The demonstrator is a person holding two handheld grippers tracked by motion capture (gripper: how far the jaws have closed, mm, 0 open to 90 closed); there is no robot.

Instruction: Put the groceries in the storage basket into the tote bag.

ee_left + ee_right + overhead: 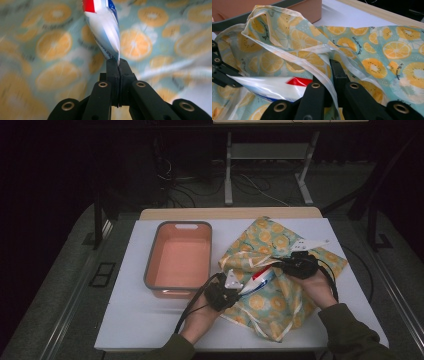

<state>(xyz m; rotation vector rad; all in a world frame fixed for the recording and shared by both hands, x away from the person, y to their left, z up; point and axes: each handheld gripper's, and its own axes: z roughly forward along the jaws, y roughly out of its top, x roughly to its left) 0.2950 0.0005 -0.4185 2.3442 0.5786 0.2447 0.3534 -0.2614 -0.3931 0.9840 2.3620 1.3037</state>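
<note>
From above, my left gripper (235, 287) pinches the toothpaste tube (261, 279) at the mouth of the fruit-print bag (280, 270).

Its own view shows the jaws clamped on the tube's flat crimp: light, slick.

My right gripper (331, 75) grips the soft bag rim, holding it open.

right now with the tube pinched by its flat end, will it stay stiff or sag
The tube will probably droop a little: the left gripper clamps only its thin crimped tail, so the fuller body hangs unsupported. Its glossy skin looks slippery, so it might slide out if tugged. The bag, whose rim the right gripper pinches, looks floppy and may snag it.
</note>
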